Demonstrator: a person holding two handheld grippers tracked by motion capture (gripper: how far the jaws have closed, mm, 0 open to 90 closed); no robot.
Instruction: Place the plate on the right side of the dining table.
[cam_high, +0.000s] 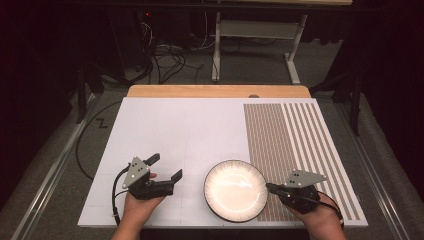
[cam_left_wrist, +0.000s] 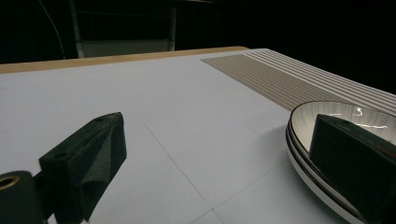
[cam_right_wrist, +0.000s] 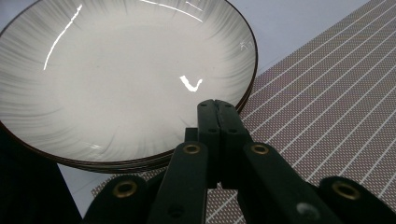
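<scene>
A white plate (cam_high: 235, 190) with a dark rim and grey streaks sits near the table's front edge, its right side on the striped placemat (cam_high: 290, 140). More rims show under the plate (cam_right_wrist: 126, 79), so it tops a small stack. My right gripper (cam_high: 270, 187) is shut with nothing between its jaws. In the right gripper view, the right gripper (cam_right_wrist: 215, 105) reaches with its tips just over the plate's right rim. My left gripper (cam_high: 166, 166) stands open on the bare white table, left of the plate. In the left gripper view, the left gripper (cam_left_wrist: 217, 126) has the plate (cam_left_wrist: 345, 116) behind its right jaw.
The white table top (cam_high: 175, 125) stretches back to a wooden edge (cam_high: 220, 91). The brown-and-white striped placemat (cam_left_wrist: 280, 74) covers the right third of the table. Beyond the table lie a dark floor, cables and the legs of a desk frame (cam_high: 216, 50).
</scene>
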